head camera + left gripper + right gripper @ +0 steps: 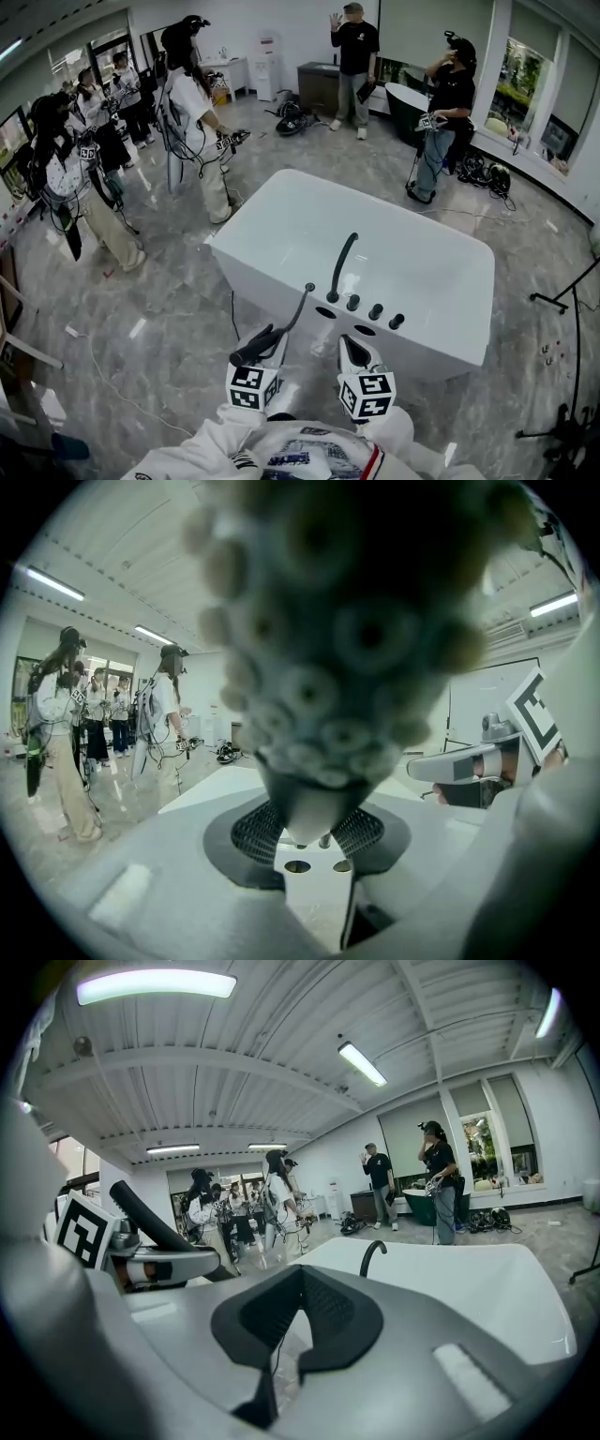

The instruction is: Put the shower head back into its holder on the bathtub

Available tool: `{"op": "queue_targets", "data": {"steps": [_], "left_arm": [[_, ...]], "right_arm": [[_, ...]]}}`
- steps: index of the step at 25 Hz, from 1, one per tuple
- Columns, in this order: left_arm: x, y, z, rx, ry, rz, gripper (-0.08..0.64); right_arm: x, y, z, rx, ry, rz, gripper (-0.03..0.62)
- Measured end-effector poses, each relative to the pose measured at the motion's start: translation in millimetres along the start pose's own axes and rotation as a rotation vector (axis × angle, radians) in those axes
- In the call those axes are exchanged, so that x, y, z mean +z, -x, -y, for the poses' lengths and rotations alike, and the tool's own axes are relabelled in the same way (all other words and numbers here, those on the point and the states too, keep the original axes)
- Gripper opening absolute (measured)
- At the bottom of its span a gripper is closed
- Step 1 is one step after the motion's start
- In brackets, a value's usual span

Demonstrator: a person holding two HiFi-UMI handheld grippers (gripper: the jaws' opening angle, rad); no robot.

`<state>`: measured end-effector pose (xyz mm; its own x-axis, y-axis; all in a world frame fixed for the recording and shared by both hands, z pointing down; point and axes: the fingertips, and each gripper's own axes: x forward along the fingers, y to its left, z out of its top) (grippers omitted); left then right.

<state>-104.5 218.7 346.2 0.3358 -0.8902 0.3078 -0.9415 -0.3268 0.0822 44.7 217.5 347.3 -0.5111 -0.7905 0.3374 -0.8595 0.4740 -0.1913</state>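
Observation:
A white bathtub [281,202] stands in the middle of the head view, with a black curved spout [339,267], three black knobs [375,310] and two oval holes [325,312] on its near rim. My left gripper [267,342] is shut on the dark shower head [255,352], just short of that rim; a thin dark hose [298,309] runs up from it. In the left gripper view the shower head [328,649] fills the picture between the pads [253,829], above the two holes [297,866]. My right gripper [354,345] is beside it, shut and holding nothing [295,1321].
Several people with camera rigs stand around on the marble floor [169,281]: a group at the left [84,178] and two at the back [441,103]. A dark tub [408,103] sits at the back. Cables [483,169] and black stands [562,291] lie to the right.

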Motion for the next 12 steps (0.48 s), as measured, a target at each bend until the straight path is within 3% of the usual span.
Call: {"op": "queue_targets", "data": {"steps": [8,12], "left_arm": [[-1.5,-6.1,11.8,0.007,-0.002,-0.011,0.138],[11.8,-16.2,13.5,0.009,-0.041,0.011,0.138]], "right_arm": [[-12.6,-4.2,8.0,0.027,-0.013,-0.042,0.005],[-14.7,-12.9,16.1,0.031,-0.017,-0.052,0.006]]}}
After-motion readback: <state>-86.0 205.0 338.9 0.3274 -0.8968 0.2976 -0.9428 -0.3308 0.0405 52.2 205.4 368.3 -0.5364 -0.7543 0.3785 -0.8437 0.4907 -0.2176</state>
